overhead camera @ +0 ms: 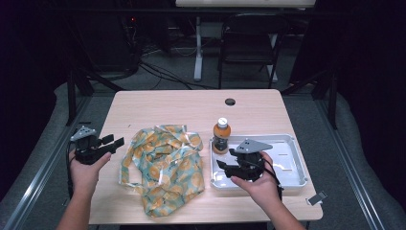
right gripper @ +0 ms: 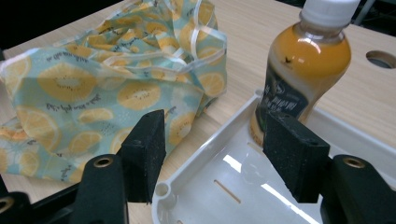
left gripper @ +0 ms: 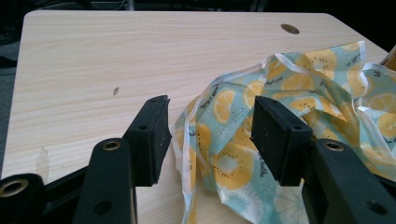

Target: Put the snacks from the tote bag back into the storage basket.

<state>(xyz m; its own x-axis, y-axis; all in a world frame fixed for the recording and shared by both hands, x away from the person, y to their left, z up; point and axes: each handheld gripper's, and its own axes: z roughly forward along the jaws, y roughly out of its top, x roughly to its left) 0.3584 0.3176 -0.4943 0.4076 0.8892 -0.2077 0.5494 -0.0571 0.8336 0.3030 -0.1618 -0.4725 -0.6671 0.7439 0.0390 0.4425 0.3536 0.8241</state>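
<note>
A crumpled bag (overhead camera: 165,165) printed with lemon slices on teal lies mid-table; it shows in the left gripper view (left gripper: 289,116) and the right gripper view (right gripper: 107,84). An orange juice bottle (overhead camera: 221,136) with a white cap stands upright in the far left corner of a white tray (overhead camera: 294,158), close ahead in the right gripper view (right gripper: 303,65). My left gripper (overhead camera: 115,142) is open at the bag's left edge (left gripper: 208,140). My right gripper (overhead camera: 225,159) is open over the tray's left part (right gripper: 210,149), just short of the bottle.
The wooden table (overhead camera: 191,108) has a round cable hole (overhead camera: 230,101) near its far edge. A small grey clip (overhead camera: 317,197) lies at the front right corner. A black chair (overhead camera: 249,43) and desk leg stand beyond the table.
</note>
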